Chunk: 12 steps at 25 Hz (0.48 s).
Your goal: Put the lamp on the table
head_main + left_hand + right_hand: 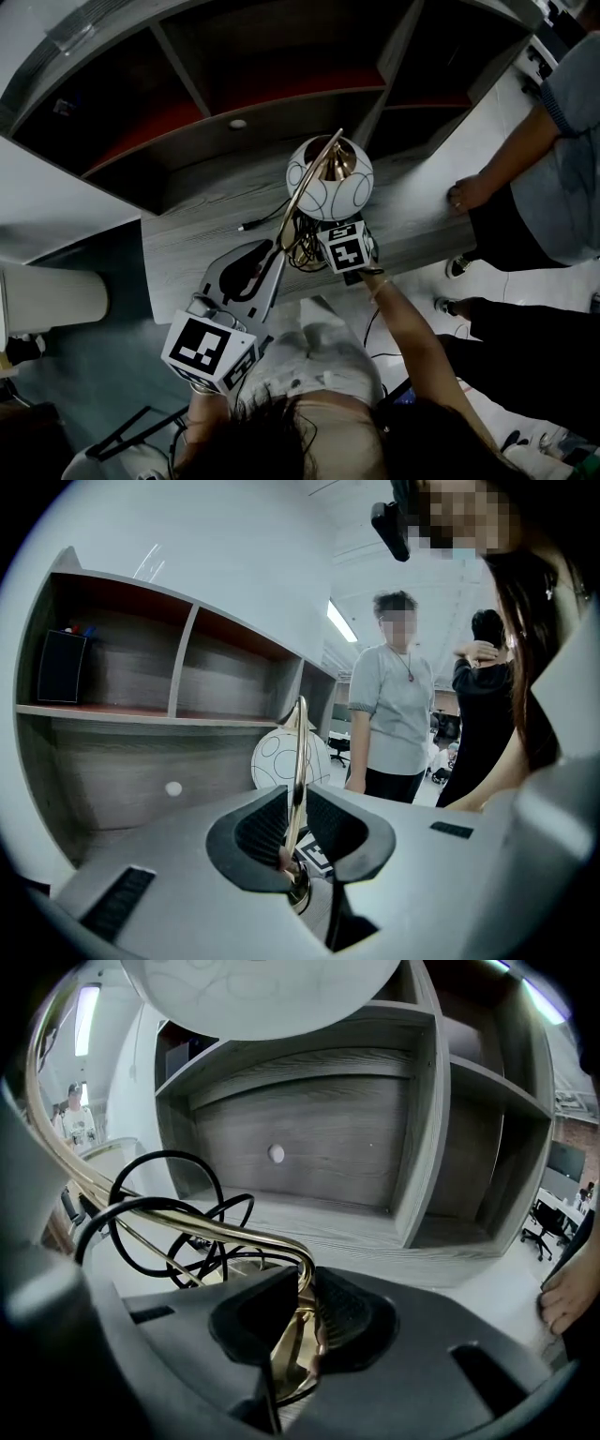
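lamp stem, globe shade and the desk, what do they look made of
The lamp stem looks like polished brass-toned metal: thin, curved and glinting. The globe shade is probably frosted white glass or plastic, smooth with dark ring lines. The desk shows grey wood grain, likely matte laminate.

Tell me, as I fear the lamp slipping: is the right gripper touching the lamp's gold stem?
Touching. The right gripper view shows the right gripper clamped on the gold stem, with no gap on either side.
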Each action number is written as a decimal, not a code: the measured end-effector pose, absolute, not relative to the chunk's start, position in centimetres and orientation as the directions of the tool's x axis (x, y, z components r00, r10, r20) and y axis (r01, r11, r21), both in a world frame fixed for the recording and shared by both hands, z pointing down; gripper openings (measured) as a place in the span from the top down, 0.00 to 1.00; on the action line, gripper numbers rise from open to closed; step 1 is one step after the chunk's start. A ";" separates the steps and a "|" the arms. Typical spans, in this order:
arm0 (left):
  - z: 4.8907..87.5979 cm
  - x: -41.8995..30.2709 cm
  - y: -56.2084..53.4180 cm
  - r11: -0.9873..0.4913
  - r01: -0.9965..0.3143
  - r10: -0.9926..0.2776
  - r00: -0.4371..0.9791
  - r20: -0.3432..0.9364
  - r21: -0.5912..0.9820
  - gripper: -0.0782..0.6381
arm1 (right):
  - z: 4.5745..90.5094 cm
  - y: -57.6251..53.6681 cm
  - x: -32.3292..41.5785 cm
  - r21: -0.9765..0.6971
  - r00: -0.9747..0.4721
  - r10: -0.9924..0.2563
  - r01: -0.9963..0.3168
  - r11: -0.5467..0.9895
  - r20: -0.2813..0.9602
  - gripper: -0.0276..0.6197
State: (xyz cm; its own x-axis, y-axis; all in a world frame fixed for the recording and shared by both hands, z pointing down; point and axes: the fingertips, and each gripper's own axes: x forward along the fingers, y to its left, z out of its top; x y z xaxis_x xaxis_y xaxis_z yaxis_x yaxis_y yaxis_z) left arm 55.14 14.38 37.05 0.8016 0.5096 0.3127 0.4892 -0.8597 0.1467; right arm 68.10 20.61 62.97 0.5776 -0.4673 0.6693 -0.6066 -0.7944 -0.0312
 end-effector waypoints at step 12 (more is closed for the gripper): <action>36.7 52.5 12.8 -0.872 0.465 0.489 0.816 0.310 0.151 0.83 | 62.1 21.6 66.1 -0.020 0.595 -0.442 -0.582 -0.813 0.671 0.89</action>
